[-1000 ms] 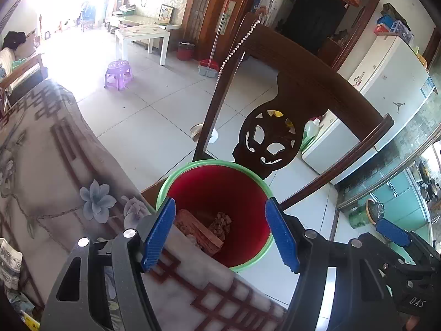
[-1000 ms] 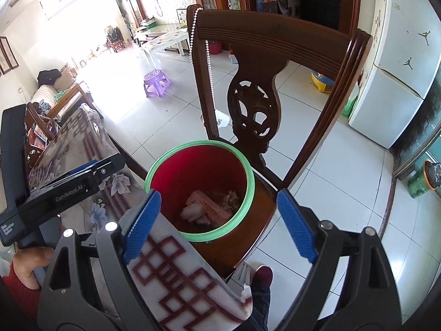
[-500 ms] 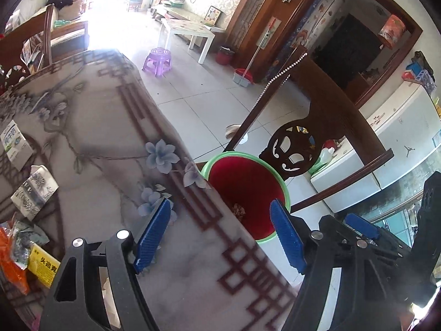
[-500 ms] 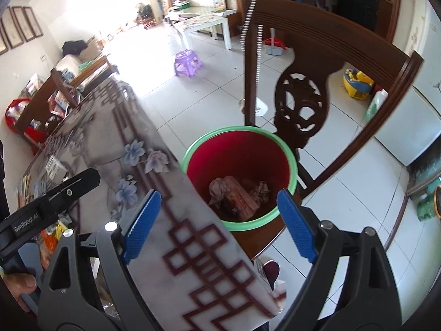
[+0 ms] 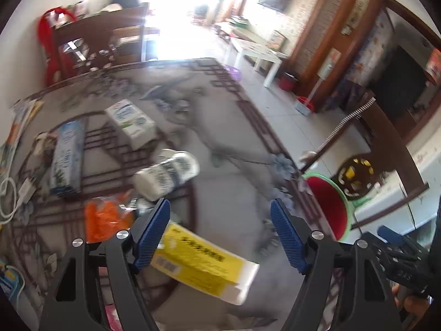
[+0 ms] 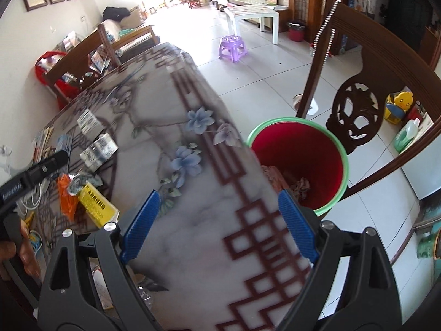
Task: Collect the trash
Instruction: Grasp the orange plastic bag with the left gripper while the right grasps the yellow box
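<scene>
My left gripper (image 5: 219, 202) is open over the table (image 5: 234, 127), nothing pressed between its blue pads. Below it lies a yellow box (image 5: 198, 259), partly under the left finger. An orange wrapper (image 5: 102, 220), a white bottle on its side (image 5: 168, 173), a white milk carton (image 5: 132, 122) and a blue-white carton (image 5: 67, 157) lie beyond. My right gripper (image 6: 218, 193) is open and empty above the table's near corner (image 6: 193, 237). The red bin with a green rim (image 6: 300, 160) stands on a chair seat to the right with crumpled trash (image 6: 278, 176) inside.
A dark carved wooden chair (image 6: 355, 115) rises behind the bin. A white charger and cable (image 5: 11, 193) lie at the table's left edge. On the tiled floor beyond stand a purple stool (image 6: 233, 45) and a white low table (image 6: 253, 13). A hand (image 6: 24, 253) holds the left gripper.
Both grippers have swung left, away from the bin and over the table. The left wrist view now looks onto the scattered packaging, and the bin has slid to its right edge.
</scene>
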Available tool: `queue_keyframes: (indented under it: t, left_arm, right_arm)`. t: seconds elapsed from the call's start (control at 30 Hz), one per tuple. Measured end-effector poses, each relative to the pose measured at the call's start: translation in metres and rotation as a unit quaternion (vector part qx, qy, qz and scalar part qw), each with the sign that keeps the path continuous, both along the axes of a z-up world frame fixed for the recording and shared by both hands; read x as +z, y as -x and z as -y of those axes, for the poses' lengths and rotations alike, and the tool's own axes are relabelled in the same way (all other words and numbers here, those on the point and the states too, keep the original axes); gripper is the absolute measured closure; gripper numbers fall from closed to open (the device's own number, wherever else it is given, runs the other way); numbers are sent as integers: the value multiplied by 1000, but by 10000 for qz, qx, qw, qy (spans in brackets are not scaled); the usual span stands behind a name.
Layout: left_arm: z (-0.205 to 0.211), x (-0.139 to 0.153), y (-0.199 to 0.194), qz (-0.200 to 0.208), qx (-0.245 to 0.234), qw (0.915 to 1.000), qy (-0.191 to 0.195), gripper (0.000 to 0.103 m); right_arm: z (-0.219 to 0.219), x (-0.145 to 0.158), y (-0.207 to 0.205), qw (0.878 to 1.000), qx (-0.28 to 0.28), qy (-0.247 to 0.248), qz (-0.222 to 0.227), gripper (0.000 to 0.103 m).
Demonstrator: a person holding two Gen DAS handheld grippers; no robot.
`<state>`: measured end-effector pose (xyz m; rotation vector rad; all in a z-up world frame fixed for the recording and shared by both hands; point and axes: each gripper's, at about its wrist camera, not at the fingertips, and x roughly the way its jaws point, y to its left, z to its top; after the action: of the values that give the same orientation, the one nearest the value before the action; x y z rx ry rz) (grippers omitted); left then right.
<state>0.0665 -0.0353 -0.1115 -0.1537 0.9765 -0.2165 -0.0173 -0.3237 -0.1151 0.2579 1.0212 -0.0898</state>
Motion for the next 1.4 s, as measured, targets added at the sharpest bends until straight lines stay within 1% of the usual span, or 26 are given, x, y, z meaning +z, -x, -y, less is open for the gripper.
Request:
queue_keyframes:
  t: [0.03, 0.1, 0.17, 0.27, 0.33, 0.4, 0.47, 0.5, 0.57, 0.63, 0.7, 0.77, 0.83, 1.0, 1.07, 1.17, 1.27, 1.3, 1.33, 1.37, 1.4]
  left_arm:
    - [-21, -5, -1, -46, 334, 9994, -52, 31]
    - [-57, -21, -4, -260, 813, 9963, -60, 31]
    - [-81, -41, -6, -518, 1062, 9930, -82, 31]
    - [-105, -68, -5, -827, 1256, 9886, -120, 32]
    - [-116, -84, -4, -1011, 1344, 9858, -6, 32]
    - [-119, -101, -8, -1219, 1307, 9838, 106, 32]
    - [-118, -111, -10, -1293, 1223, 9839, 150, 32]
    - [-117, -113, -13, -1264, 1174, 9850, 95, 32]
    - [-113, -114, -16, -1191, 1084, 9869, 100, 32]
    - [-113, -114, -19, -1130, 1017, 9882, 202, 37]
    - [-113, -112, -21, -1038, 922, 9898, 330, 50]
    - [-111, -111, -23, -1027, 832, 9908, 277, 52]
    - [-112, -110, -22, -1026, 802, 9910, 318, 53]
    - [-126, -106, -4, -1107, 1004, 9856, 787, 55]
    - [-128, -104, 4, -1086, 1021, 9859, 758, 55]
    - [-130, -98, 14, -1040, 1010, 9877, 584, 54]
    - [-134, -97, 18, -1056, 1013, 9882, 453, 53]
    - [-135, -97, 18, -1069, 1032, 9880, 410, 51]
    - [-137, -98, 18, -1086, 1074, 9875, 387, 50]
    - [-139, -98, 18, -1096, 1093, 9871, 406, 50]
    - [-140, -98, 18, -1104, 1110, 9868, 420, 49]
  right_arm:
    - [-5, -1, 1, 10000, 41, 15, -23, 17]
    - [-16, -3, 1, 9999, 126, 63, -76, 17]
    - [-26, -4, 2, 9997, 187, 98, -106, 17]
    - [-42, -4, 3, 9994, 277, 172, -135, 17]
    - [-52, -5, 4, 9991, 331, 216, -158, 16]
    - [-65, -7, 5, 9986, 411, 264, -205, 16]
    - [-79, -9, 3, 9977, 551, 310, -258, 16]
    - [-86, -10, 3, 9972, 620, 326, -271, 16]
    - [-102, -11, 0, 9959, 790, 353, -280, 16]
    - [-115, -11, -4, 9945, 942, 371, -276, 16]
    - [-129, -12, -10, 9925, 1126, 406, -255, 16]
    - [-143, -16, -18, 9898, 1339, 413, -274, 16]
    - [-156, -22, -28, 9866, 1544, 392, -356, 16]
    - [-178, -41, -46, 9784, 1946, 284, -637, 16]
    - [-185, -52, -53, 9740, 2098, 322, -792, 16]
    - [-196, -67, -63, 9669, 2297, 482, -1000, 14]
    - [-202, -78, -71, 9655, 2310, 514, -1083, 14]
    - [-204, -82, -72, 9653, 2316, 402, -1135, 15]
    - [-207, -86, -72, 9641, 2359, 275, -1190, 18]
    - [-209, -88, -70, 9624, 2407, 208, -1237, 32]
    - [-212, -91, -68, 9605, 2453, 211, -1293, 49]
